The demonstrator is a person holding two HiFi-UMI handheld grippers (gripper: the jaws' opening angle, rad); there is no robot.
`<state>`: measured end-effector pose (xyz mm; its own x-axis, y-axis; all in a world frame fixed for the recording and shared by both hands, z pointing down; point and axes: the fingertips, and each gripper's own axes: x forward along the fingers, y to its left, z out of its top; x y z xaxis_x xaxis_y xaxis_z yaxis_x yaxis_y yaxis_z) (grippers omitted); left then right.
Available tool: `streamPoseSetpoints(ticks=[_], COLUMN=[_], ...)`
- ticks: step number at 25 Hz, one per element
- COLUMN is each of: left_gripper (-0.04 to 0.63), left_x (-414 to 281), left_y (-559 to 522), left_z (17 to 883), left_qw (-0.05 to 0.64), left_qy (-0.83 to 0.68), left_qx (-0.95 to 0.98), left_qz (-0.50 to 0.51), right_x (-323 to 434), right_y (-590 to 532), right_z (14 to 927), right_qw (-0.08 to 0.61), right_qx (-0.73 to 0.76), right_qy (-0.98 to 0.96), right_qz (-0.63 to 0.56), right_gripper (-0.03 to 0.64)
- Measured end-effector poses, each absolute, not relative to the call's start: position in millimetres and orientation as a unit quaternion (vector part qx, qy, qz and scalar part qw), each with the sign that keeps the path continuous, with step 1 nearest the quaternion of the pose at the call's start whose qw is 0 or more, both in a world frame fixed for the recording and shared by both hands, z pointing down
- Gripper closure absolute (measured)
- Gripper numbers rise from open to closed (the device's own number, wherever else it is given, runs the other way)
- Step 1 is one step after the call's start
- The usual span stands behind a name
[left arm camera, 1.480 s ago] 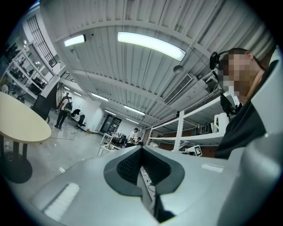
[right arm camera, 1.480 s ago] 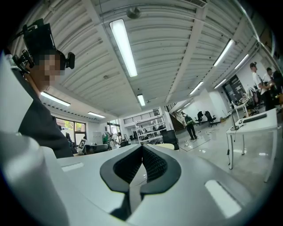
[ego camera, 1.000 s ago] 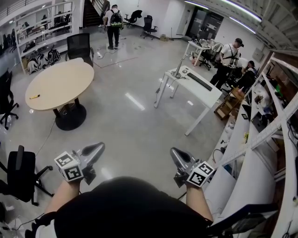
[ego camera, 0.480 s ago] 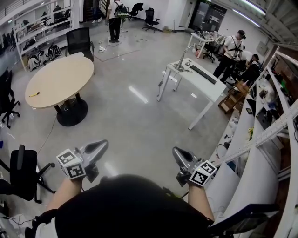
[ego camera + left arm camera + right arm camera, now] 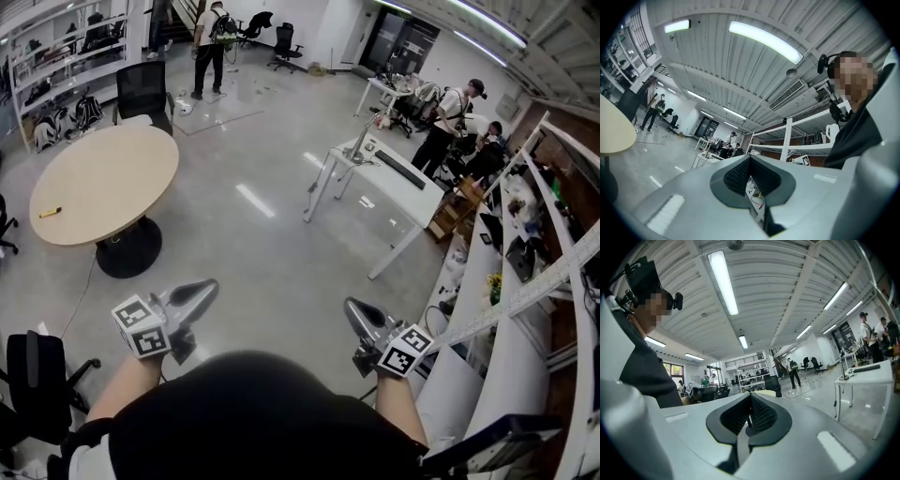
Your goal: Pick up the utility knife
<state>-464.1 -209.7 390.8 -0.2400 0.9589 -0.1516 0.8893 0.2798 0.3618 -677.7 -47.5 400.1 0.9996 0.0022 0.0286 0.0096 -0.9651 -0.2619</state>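
Yellow utility knife [image 5: 49, 212], beige table [image 5: 112, 178], white desk [image 5: 398, 187]

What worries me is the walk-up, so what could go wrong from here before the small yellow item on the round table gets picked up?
The small yellow item, probably the knife, lies close to the round table's rim; a nudge could push it off. Both the left hand-held gripper and the right hand-held gripper have jaws together; unopened, they would bump it, not grasp. A black office chair stands near the path.
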Motion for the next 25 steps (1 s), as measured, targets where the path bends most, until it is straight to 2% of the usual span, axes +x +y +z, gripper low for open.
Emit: streamPoseSetpoints(ticks=[7,14,25], left_gripper=[0.603,0.603,0.603], left_x=[-362.2,-296.1,-250.1], left_y=[-206.5,-200.2,-142.9], left_z=[383.0,392.8,411.9], left_qw=[0.160,0.167,0.171], left_qy=[0.789,0.778,0.742], left_qx=[0.587,0.598,0.639], left_qz=[0.088,0.092,0.107], right_x=[-577.3,-500.2,-428.8], right_y=[-40.1,-32.4,43.5], right_z=[393.5,405.0,420.5], right_qw=[0.134,0.135,0.146], right_qx=[-0.991,-0.990,-0.985], right_qy=[-0.014,0.013,0.075], right_qz=[-0.001,-0.030,-0.051], right_gripper=[0.603,0.601,0.601])
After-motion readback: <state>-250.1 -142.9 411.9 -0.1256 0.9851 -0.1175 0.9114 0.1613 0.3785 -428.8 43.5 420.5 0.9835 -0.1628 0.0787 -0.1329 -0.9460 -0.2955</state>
